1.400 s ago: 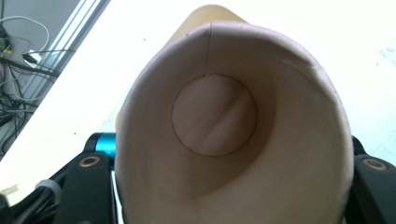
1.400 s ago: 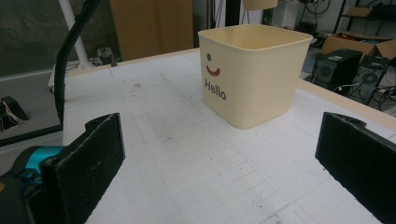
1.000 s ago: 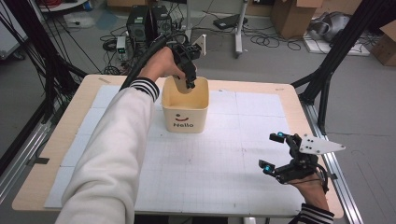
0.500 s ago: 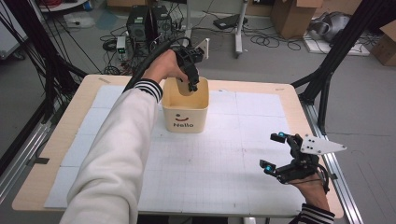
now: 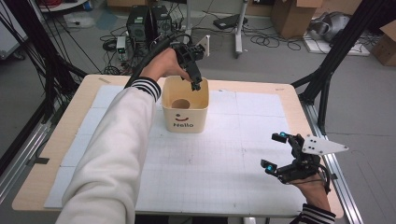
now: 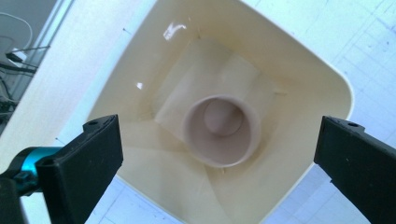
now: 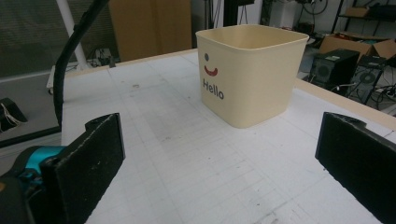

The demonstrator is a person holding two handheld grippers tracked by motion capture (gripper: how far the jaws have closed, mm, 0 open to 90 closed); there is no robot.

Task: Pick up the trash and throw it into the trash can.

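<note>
A cream tub [image 5: 185, 122] printed "Hello" stands on the gridded mat toward the table's far side. Inside it a pinkish cup [image 6: 221, 130] stands upright on the bottom; in the high view the cup [image 5: 180, 103] shows through the tub's mouth. My left gripper [image 5: 195, 84] hangs over the tub's far rim, pointing down, open and empty. From its own view the tub [image 6: 299, 84] lies directly below, with the cup between the spread jaws. My right gripper [image 5: 274, 151] rests open near the table's right front, holding nothing. In its view the tub [image 7: 250, 74] stands ahead.
The white gridded mat [image 5: 219, 168] covers most of the wooden table [image 5: 70, 121]. A thick black cable [image 7: 70, 56] trails from the left gripper across the left side. Black frame legs, boxes and electronics stand on the floor beyond the table.
The left gripper has risen slightly and drawn back toward the tub's far rim. The cup now shows inside the tub. The right gripper has stayed put.
</note>
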